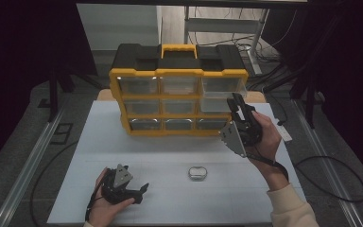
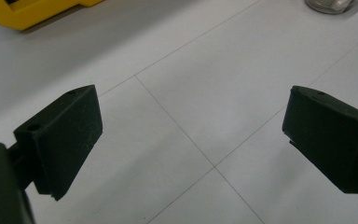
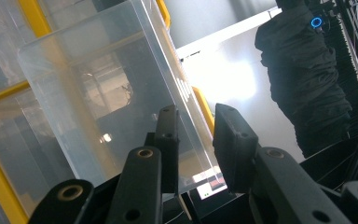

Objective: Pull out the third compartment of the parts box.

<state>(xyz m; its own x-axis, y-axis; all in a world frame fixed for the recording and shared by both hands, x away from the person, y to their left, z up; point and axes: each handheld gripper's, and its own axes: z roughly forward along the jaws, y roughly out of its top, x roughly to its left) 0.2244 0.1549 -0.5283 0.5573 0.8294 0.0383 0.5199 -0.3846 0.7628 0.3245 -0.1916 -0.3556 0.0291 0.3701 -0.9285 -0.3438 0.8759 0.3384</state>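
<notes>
So the right gripper (image 1: pixel 237 105) is up at the right edge of the yellow organizer (image 1: pixel 178 101), mid-frame in the high view, working on the clear drawer (image 1: pixel 221 93) in the top right slot. That drawer is sticking out of the frame toward the camera, so my guess is it's being slid out, or held out, to get something into it. In the right gripper view the jaws sit either side of the drawer's front wall (image 3: pixel 121 93), one behind the plastic and one in front. They're narrowed down, but I can't tell whether they're actually pinching it or just straddling it, since there looks to be some gap on the near side.

The left gripper (image 1: pixel 143 190) is parked low at the bottom left of the high view, lying on the white table (image 1: pixel 170 156) with its jaws spread wide and nothing between them, just bare table. Looks like it's waiting its turn. The little round metal tin (image 1: pixel 197 172) sits near it, bottom centre, probably next to be grabbed.
</notes>
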